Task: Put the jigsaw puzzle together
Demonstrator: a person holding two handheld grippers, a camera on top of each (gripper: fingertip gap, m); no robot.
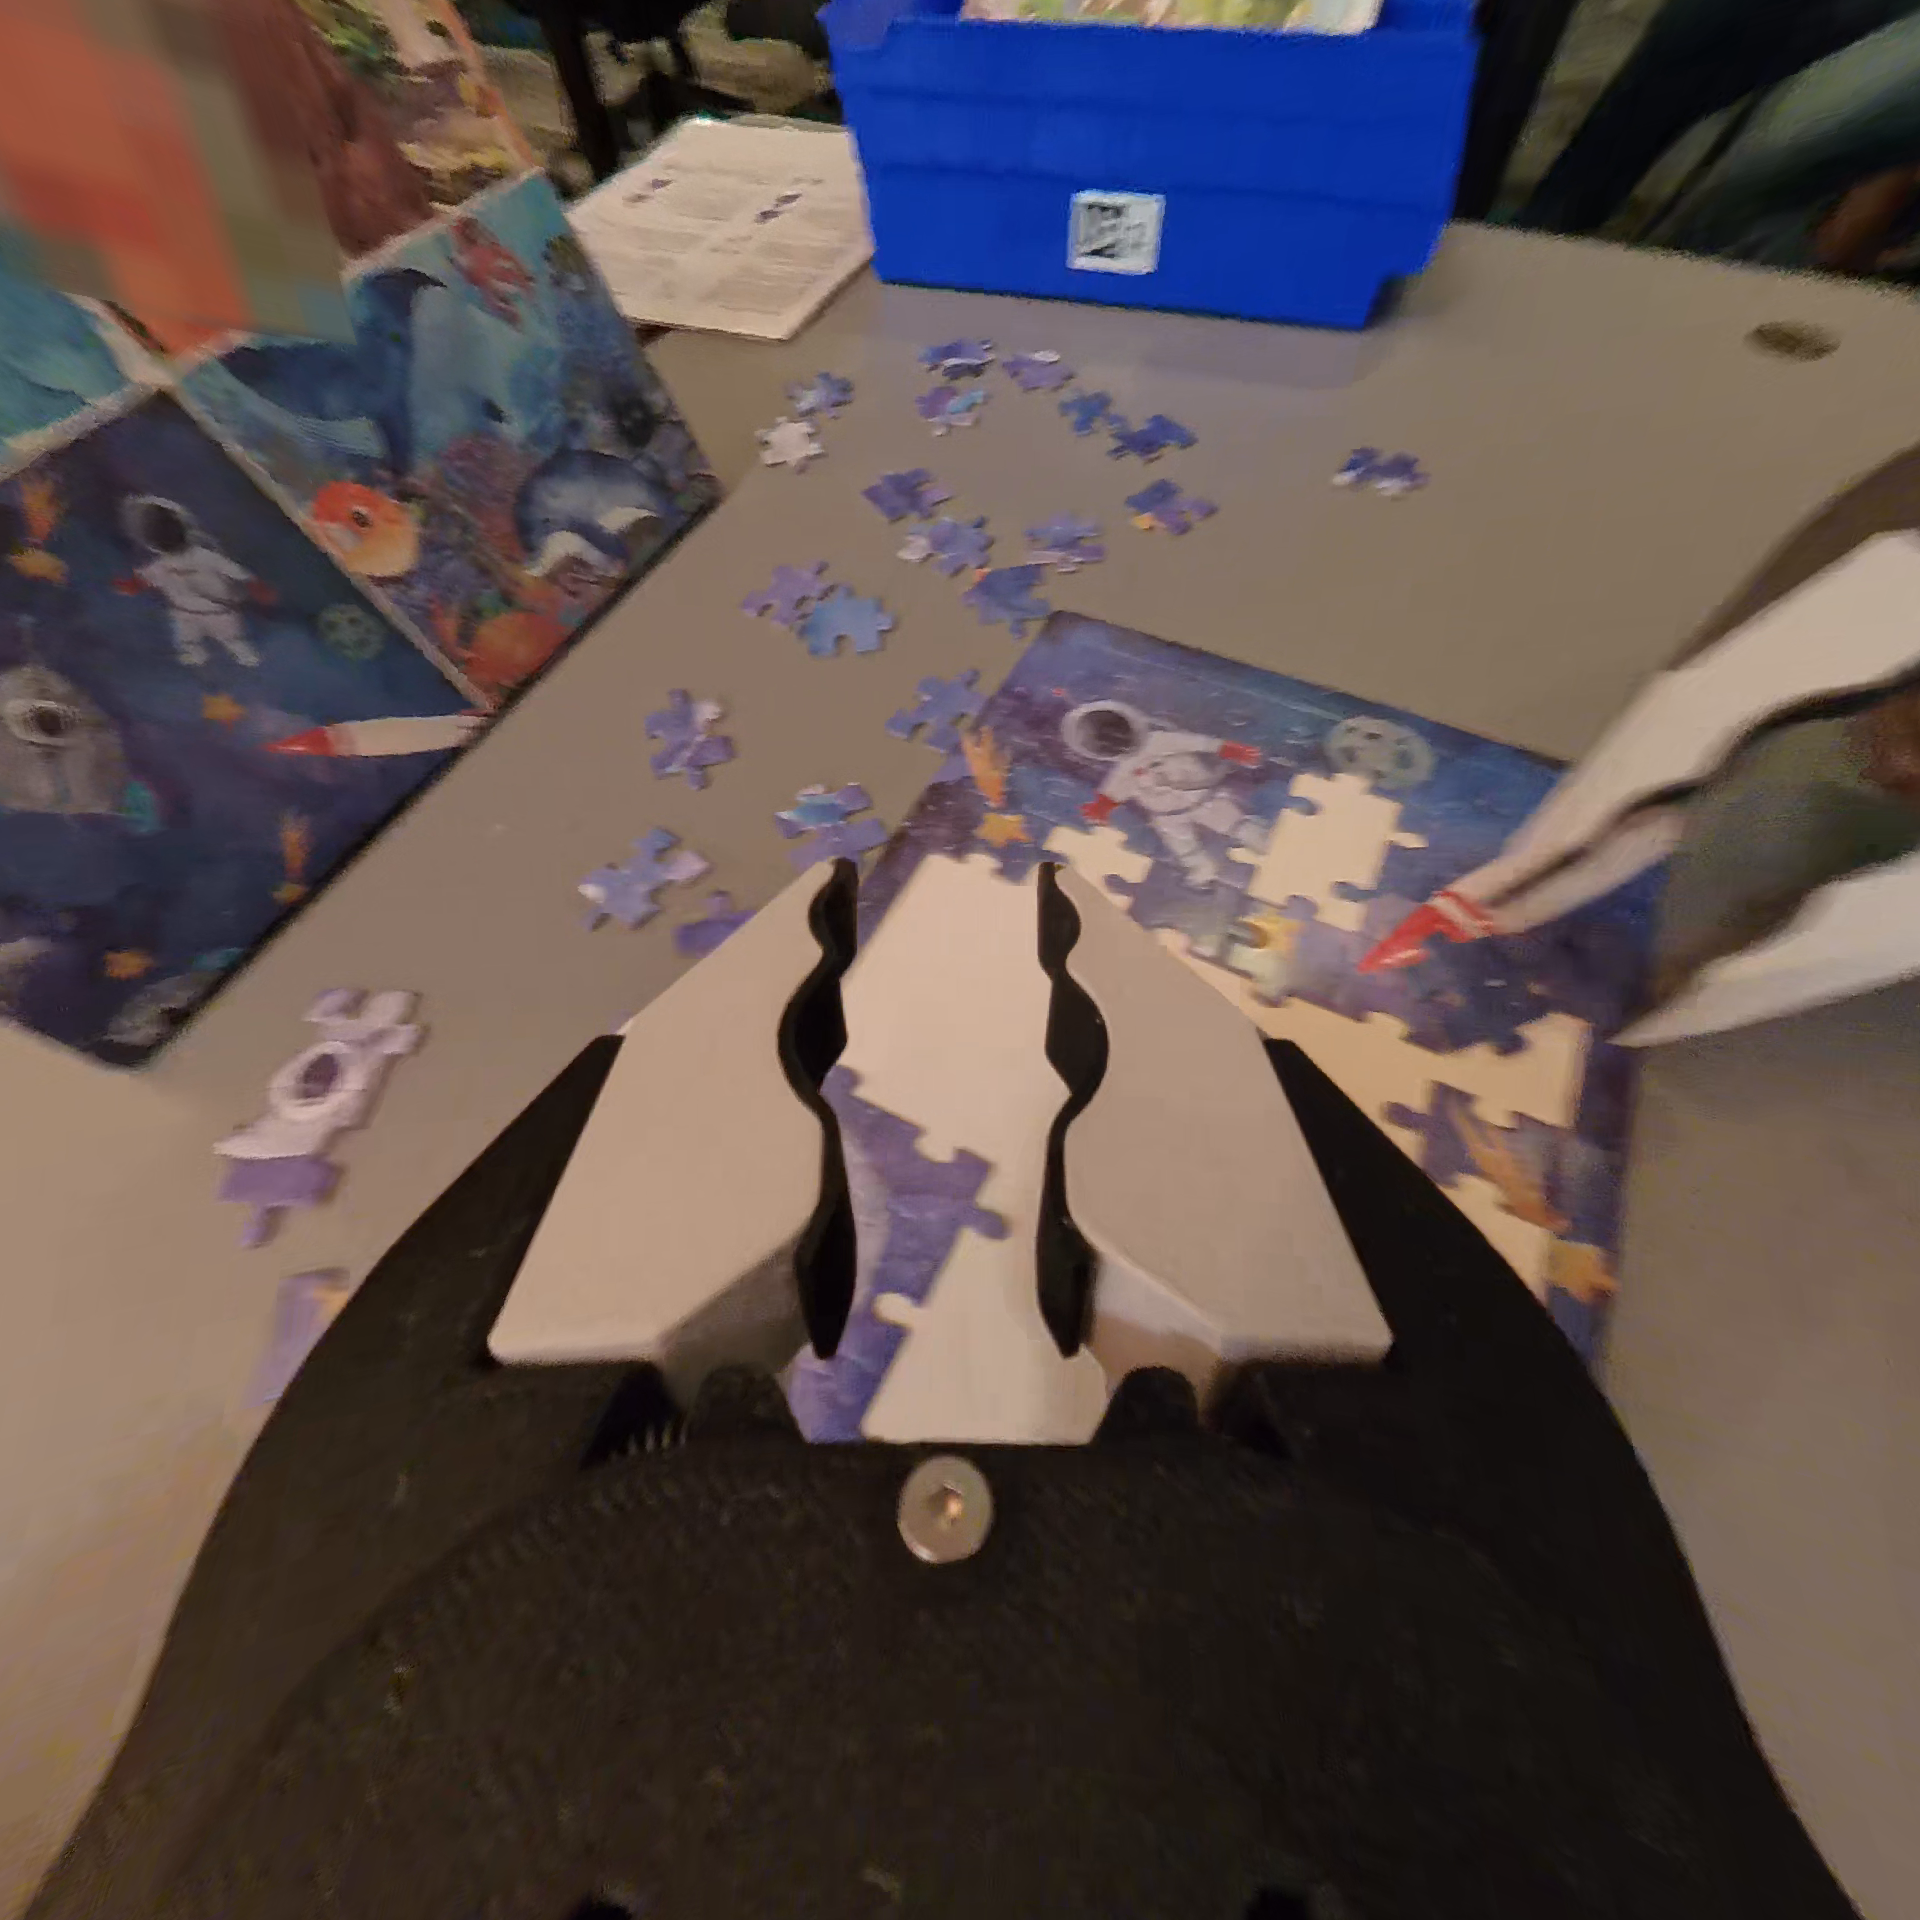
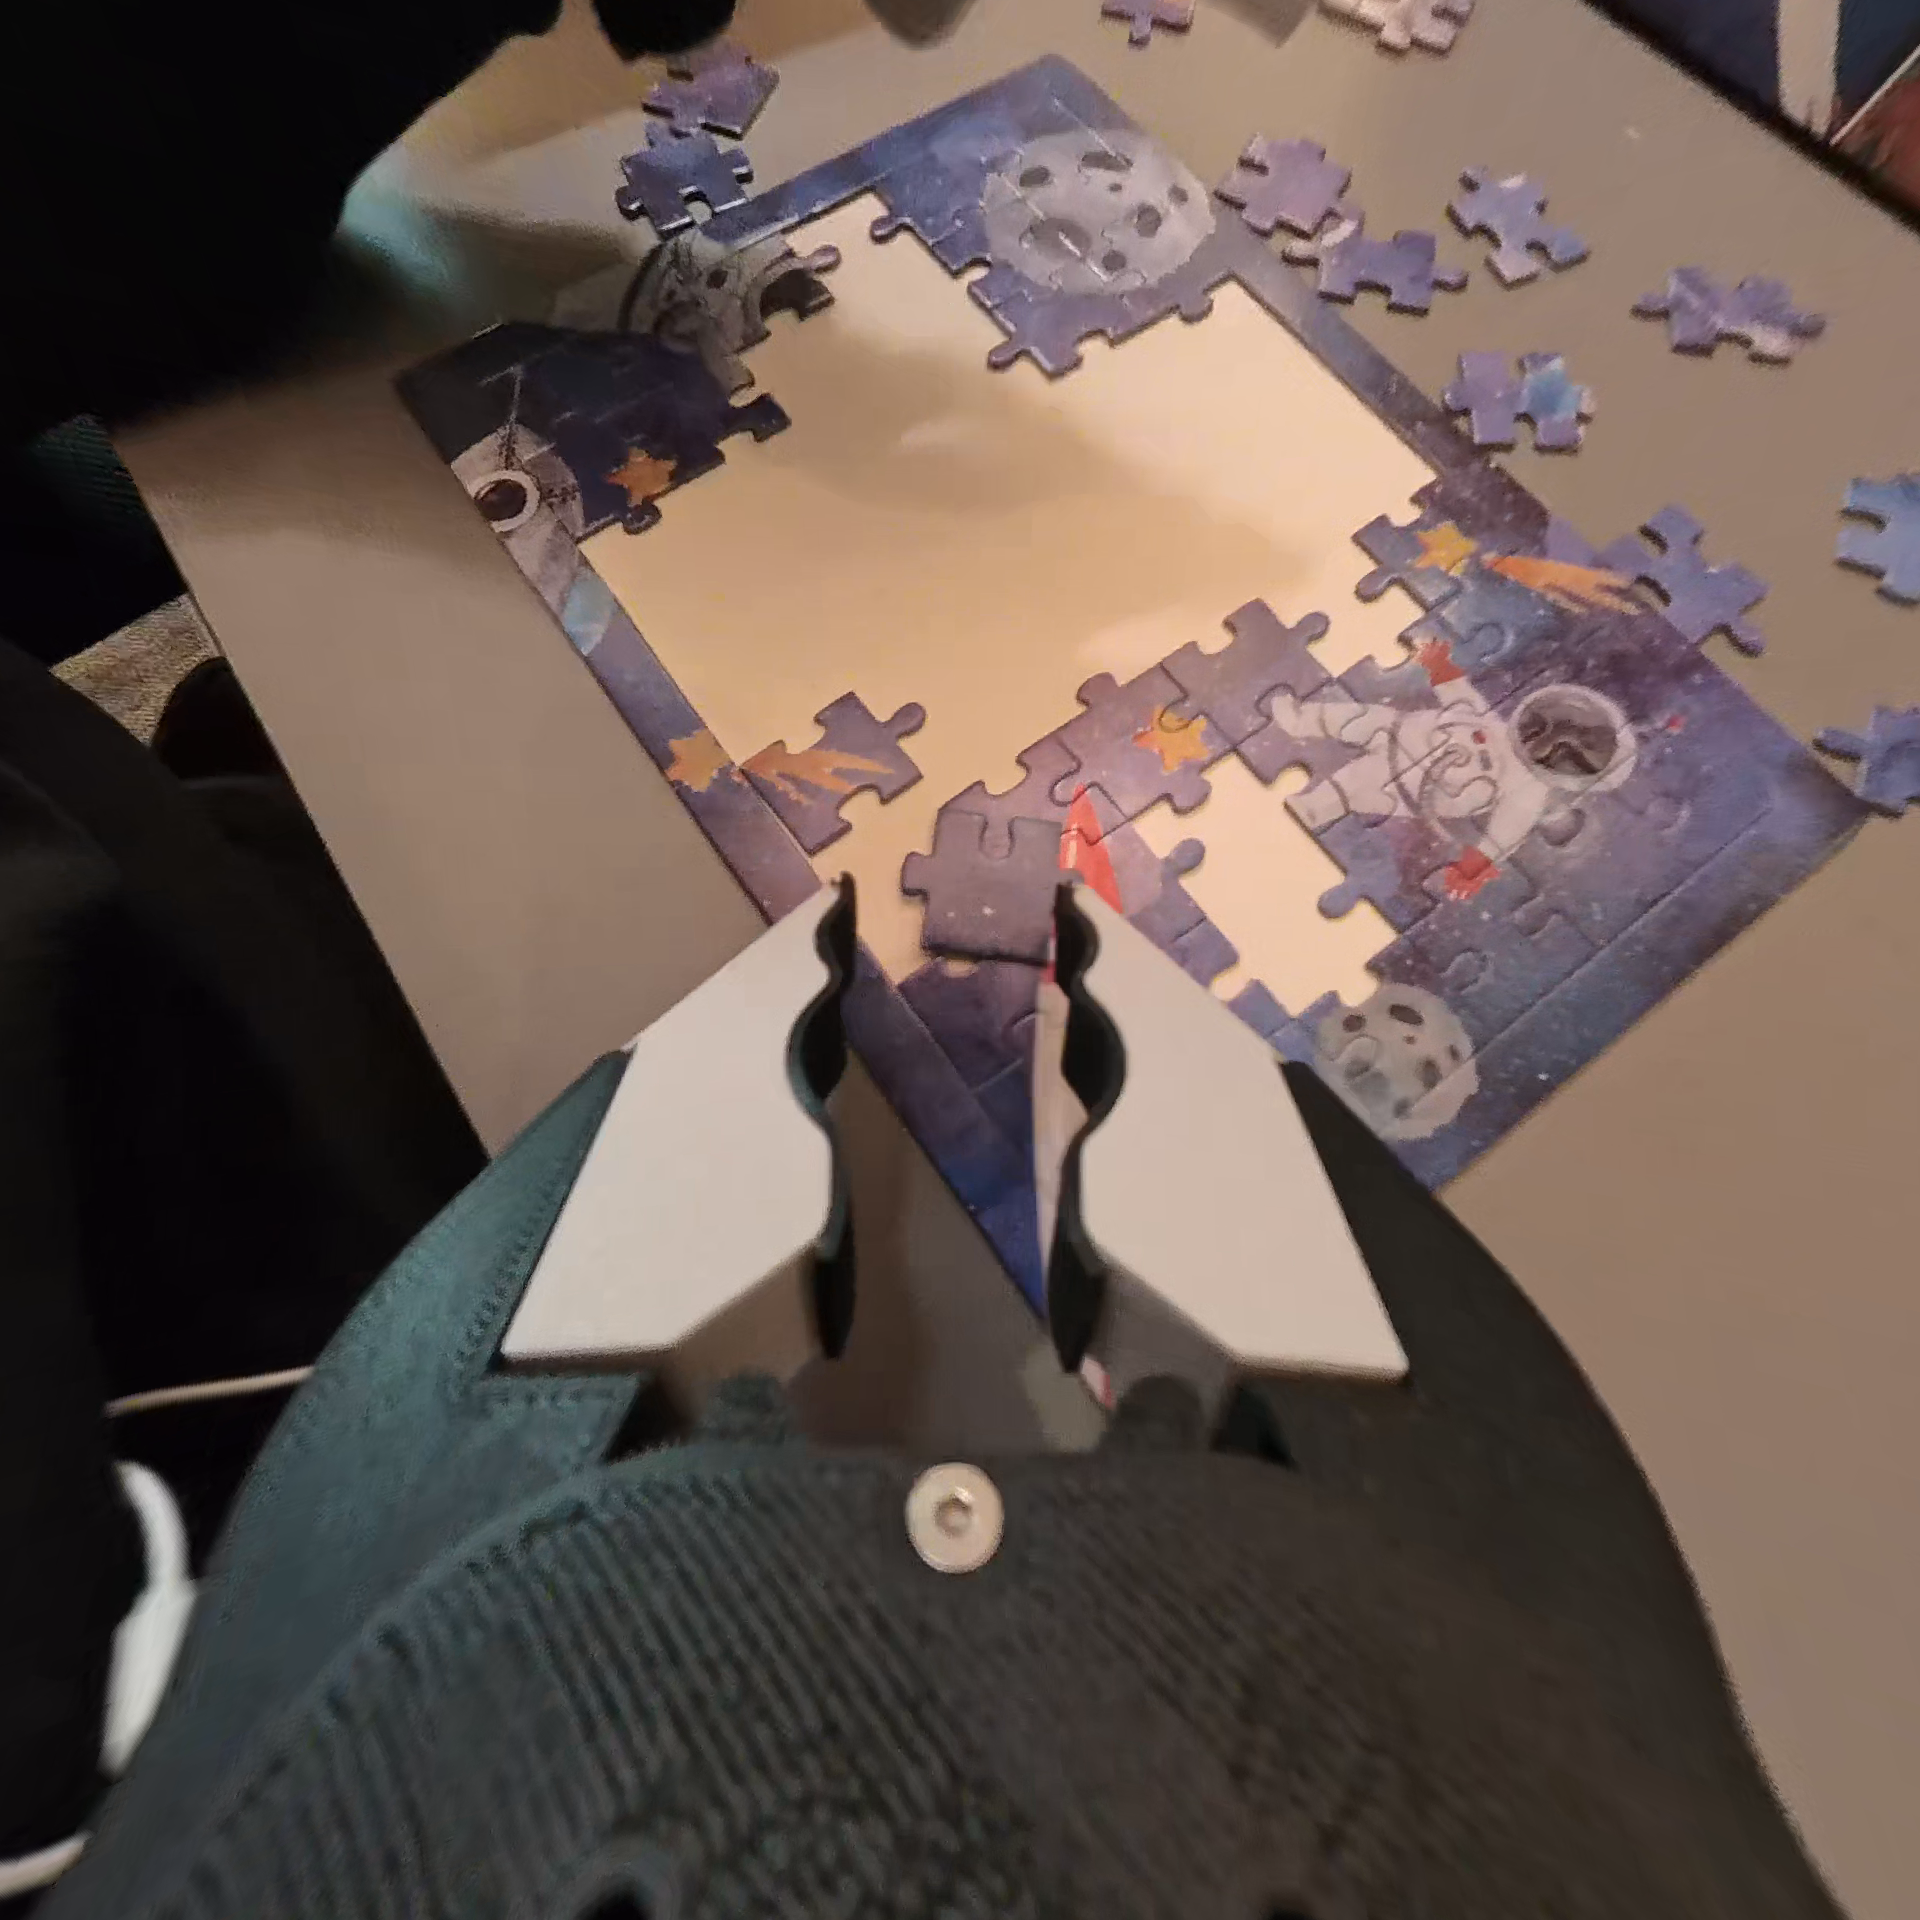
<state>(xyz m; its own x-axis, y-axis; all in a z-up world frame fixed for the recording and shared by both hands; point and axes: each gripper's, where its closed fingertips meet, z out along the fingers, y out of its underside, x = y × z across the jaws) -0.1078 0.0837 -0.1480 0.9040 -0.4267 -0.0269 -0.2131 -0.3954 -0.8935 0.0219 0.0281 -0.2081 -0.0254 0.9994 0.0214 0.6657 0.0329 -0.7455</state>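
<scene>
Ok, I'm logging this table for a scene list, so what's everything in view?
table: one, grey, under everything
space puzzle: one, blue-purple on a cream board, partly filled, centre
loose pieces: many, blue-purple, scattered beyond and left of the puzzle
dark piece: one, navy, at the puzzle's near edge
picture boxes: at least two, ocean and space prints, left
bin: one, blue, far edge
printed sheet: one, white, left of the bin
left tongs: open, holding nothing, over the puzzle's bare board
right tongs: open, tips on either side of the dark piece
</scene>
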